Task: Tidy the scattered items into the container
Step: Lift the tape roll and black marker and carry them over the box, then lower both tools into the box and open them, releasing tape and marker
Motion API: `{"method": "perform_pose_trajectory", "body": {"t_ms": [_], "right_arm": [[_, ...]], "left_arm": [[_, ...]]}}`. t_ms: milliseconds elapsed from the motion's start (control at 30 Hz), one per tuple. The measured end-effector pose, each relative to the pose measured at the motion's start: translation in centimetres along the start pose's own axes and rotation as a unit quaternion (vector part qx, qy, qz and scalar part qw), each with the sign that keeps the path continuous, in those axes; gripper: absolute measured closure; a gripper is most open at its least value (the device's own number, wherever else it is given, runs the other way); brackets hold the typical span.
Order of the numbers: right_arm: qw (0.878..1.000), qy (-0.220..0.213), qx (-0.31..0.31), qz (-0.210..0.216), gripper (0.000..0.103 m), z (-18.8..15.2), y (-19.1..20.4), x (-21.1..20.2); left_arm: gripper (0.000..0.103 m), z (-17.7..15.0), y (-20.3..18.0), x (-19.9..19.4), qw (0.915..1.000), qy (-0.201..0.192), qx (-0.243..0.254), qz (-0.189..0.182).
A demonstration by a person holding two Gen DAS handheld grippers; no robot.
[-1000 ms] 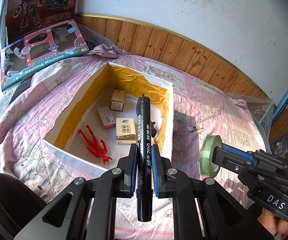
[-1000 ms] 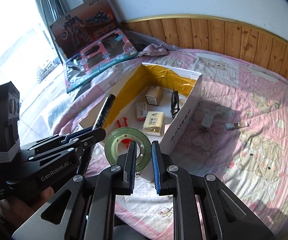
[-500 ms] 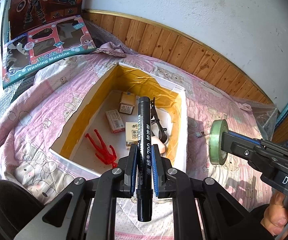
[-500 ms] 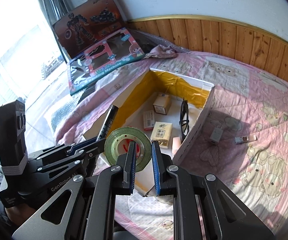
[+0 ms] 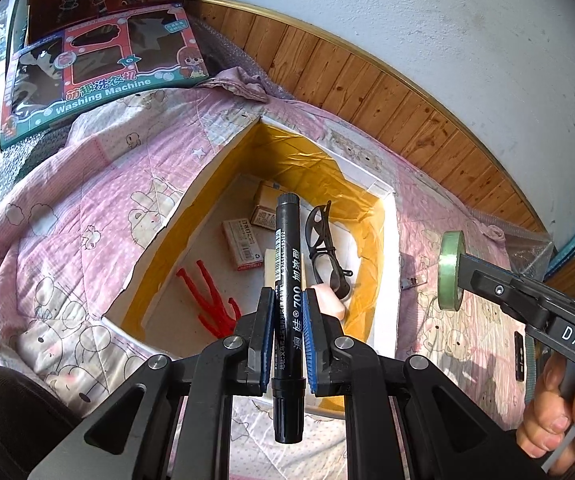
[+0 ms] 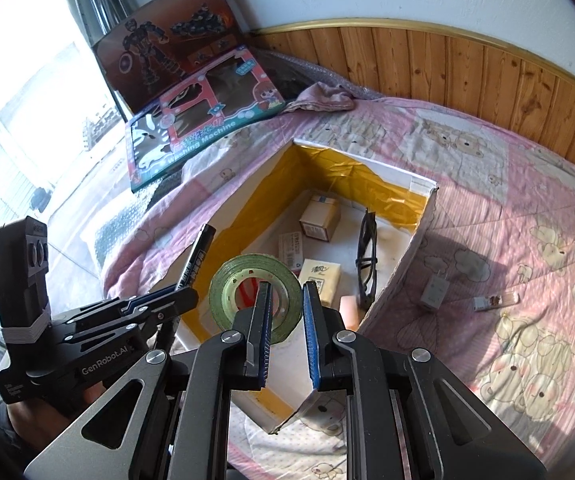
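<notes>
Black and blue-padded, the left gripper [image 5: 287, 332] fills the bottom of the left wrist view, its two fingers pressed against the sides of a black marker [image 5: 286, 280] that stands along them, cap end pointing away. Beyond it lies the container [image 5: 389, 240], a white cardboard box with a yellow-lined inside, sitting on a pink quilt [image 5: 87, 200] printed with bears. Inside the box are a red toy figure [image 5: 207, 300], three small cartons [image 5: 243, 244], a pair of dark glasses [image 5: 323, 248] and a pale pink block [image 5: 329, 300], partly hidden behind the fingers. At the right edge the right gripper [image 5: 461, 276] reaches in, held by a hand [image 5: 559, 412], with a green tape roll [image 5: 449, 270] at its tip, hanging above the quilt just to the right of the box. Two toy packages [image 5: 99, 76] lean near the wooden wall panel.

From the right wrist view, the right gripper [image 6: 285, 320] has its fingers set narrow, the left one passing through the hole of the green tape roll [image 6: 255, 296]; the rim sits between the pads, though contact on the far pad cannot be told. The roll hangs over the near corner of the container [image 6: 419, 240]. The left gripper [image 6: 175, 300] enters from the left, clamping the black marker [image 6: 197, 260] above the box's left wall. On the quilt [image 6: 527, 240] to the right of the box lie a small white charger [image 6: 433, 294] and a small clear item [image 6: 495, 302], well apart from both grippers.
</notes>
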State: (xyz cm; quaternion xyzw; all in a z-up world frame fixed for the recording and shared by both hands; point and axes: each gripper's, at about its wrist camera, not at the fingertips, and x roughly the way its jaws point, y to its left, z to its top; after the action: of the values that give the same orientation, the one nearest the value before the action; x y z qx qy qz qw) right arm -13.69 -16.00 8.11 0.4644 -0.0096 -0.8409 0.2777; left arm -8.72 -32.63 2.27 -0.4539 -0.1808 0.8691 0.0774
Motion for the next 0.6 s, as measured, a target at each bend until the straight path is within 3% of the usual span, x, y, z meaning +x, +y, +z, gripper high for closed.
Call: {"method": "perform_pose_trajectory", "body": {"t_ms": [433,600], "right_arm": [[0.999,0.030,-0.009,-0.003,0.088,3.2,-1.5,3.7],[0.999,0.045,-0.011,-0.002,0.088,4.3,-1.8,5.6]], "left_arm": [[0.089,-0.4,-3.0,3.1,0.9987,0.036,0.029,-0.020],[0.089,-0.9,-3.4,4.3,0.9983,0.052,0.020,-0.020]]}}
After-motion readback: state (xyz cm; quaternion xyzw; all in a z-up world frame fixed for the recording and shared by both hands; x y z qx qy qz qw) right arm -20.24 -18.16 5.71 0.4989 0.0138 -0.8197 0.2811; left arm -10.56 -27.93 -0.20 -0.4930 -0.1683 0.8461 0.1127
